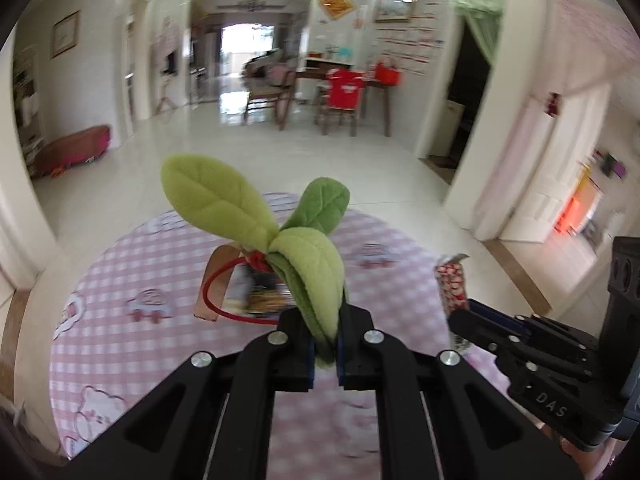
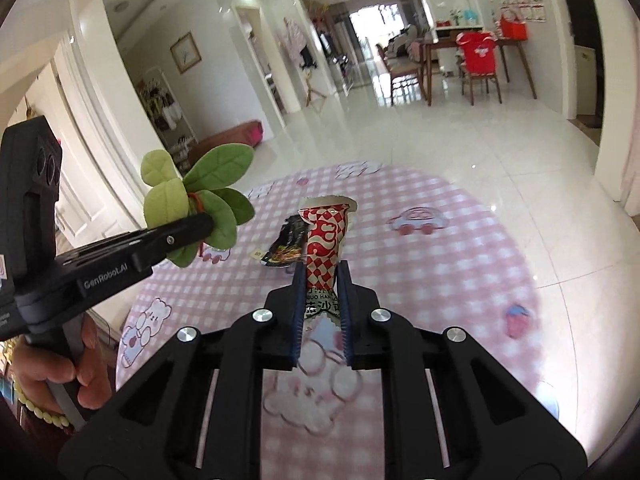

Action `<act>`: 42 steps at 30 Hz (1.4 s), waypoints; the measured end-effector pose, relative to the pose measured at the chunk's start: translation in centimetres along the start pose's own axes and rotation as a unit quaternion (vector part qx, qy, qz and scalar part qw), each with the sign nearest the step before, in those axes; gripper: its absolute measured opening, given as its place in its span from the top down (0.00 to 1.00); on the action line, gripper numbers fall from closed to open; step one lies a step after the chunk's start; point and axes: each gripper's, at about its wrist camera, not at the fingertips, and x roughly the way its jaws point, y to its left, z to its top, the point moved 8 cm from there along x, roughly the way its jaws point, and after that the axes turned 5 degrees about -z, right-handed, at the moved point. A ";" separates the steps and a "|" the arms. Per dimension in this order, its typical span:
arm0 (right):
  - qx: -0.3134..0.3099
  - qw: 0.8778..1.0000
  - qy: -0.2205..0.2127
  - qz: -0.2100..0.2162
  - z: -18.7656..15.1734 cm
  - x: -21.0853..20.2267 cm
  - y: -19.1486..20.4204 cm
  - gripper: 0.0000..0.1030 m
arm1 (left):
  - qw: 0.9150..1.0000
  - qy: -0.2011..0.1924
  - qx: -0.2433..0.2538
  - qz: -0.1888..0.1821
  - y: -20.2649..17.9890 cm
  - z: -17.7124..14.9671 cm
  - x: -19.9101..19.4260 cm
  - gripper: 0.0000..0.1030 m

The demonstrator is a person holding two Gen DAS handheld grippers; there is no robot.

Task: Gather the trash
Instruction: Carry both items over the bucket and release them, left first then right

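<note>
My left gripper (image 1: 325,320) is shut on a bunch of green felt leaves (image 1: 256,216) tied with a red cord, held above the pink checked tablecloth (image 1: 120,320). The leaves also show in the right wrist view (image 2: 200,196), pinched in the left gripper (image 2: 200,224). My right gripper (image 2: 322,276) is shut on a red-and-white checked snack wrapper (image 2: 324,240), held upright; it also shows in the left wrist view (image 1: 452,284). A dark snack wrapper (image 2: 286,250) lies on the cloth beyond it, blurred in the left wrist view (image 1: 264,300).
The round table with the pink cloth (image 2: 460,272) stands in a tiled hall. A dining table with chairs and red items (image 1: 344,88) is far across the floor. A brown bench (image 1: 76,148) is at the left wall.
</note>
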 end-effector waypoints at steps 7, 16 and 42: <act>0.062 0.996 -0.044 -0.038 -2.9 -8.1 -8.3 0.85 | 0.995 0.022 0.074 -0.069 -12.5 -2.3 1.0 0.93; 0.150 0.976 -0.085 -0.133 -8.8 -16.2 -20.3 0.85 | 0.968 0.117 0.152 -0.162 -28.5 -9.3 8.5 0.92; 0.231 0.955 -0.065 -0.174 -14.8 -15.8 -29.2 0.85 | 0.963 0.175 0.176 -0.106 -32.6 -14.3 15.8 0.24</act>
